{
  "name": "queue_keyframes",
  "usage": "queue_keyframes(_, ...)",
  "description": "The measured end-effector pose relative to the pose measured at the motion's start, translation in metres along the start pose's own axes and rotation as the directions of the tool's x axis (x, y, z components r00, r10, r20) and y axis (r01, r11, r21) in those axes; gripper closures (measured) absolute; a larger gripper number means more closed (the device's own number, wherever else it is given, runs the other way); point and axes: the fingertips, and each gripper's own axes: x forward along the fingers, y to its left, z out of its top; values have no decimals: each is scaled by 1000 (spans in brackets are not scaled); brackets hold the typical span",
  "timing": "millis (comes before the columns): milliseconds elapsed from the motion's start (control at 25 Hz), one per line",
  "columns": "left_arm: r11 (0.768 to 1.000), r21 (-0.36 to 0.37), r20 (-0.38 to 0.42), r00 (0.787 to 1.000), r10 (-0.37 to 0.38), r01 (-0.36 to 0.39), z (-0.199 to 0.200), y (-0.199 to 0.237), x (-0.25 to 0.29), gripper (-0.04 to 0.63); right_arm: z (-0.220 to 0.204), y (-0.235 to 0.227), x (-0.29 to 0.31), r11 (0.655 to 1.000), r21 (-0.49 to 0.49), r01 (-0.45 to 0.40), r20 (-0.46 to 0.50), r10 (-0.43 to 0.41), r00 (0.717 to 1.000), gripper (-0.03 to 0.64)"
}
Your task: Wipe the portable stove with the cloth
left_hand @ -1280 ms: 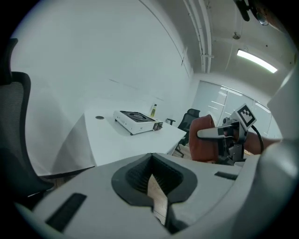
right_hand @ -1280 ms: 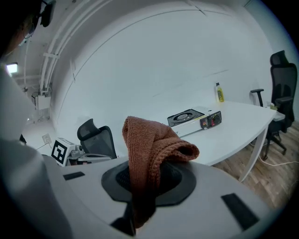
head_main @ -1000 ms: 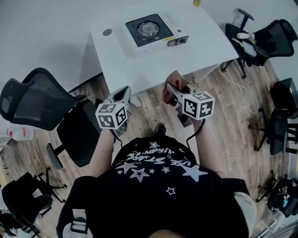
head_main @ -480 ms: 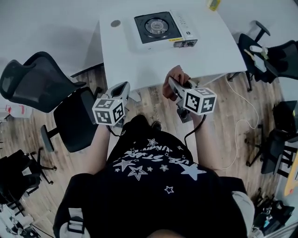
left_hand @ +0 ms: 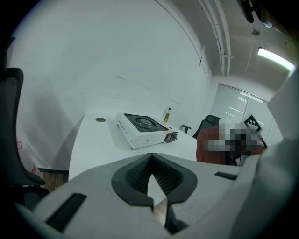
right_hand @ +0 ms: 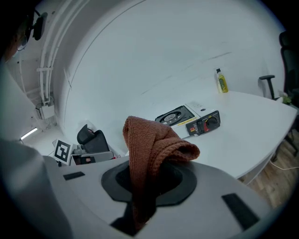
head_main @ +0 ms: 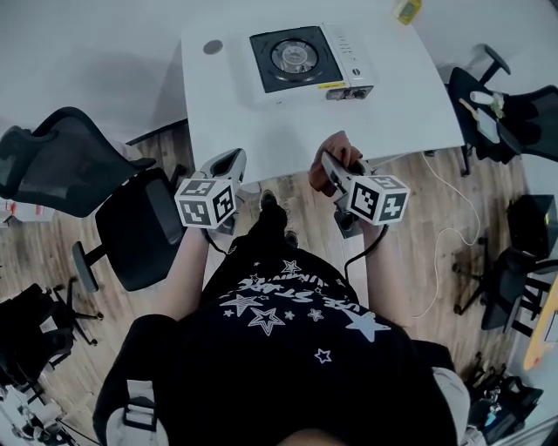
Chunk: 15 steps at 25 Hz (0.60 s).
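The portable stove (head_main: 301,59), white with a black burner top, sits at the far side of the white table (head_main: 261,122). It also shows in the left gripper view as the stove (left_hand: 145,130) and in the right gripper view as the stove (right_hand: 189,119). My right gripper (head_main: 331,167) hangs over the table's near edge, shut on a rust-brown knitted cloth (right_hand: 149,149) that bunches up out of the right gripper (right_hand: 140,207). My left gripper (head_main: 232,160) is level with it just off the table edge. The left gripper (left_hand: 153,205) is shut with nothing in it.
A yellow bottle (head_main: 405,10) stands at the table's far right corner, and a round grommet (head_main: 213,46) lies left of the stove. Black office chairs stand at the left (head_main: 61,165) and right (head_main: 514,104). A white cable (head_main: 445,253) trails over the wooden floor.
The table and stove have drawn nearer to both grippers as the person steps toward them. The cloth stays held in the right gripper, and the left stays shut.
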Motion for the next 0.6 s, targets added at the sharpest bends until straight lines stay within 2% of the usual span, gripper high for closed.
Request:
queue_keyframes(200,1000,9,23,999,-22,22,34,16,30,591,34,-13,27,1000,-11,15,0,-15,1000,552)
queue_keyframes(600,999,-46,66,998,-10,13,89,75,78,591,109,-22,99,994,-111,-3,-47,-2,999,552)
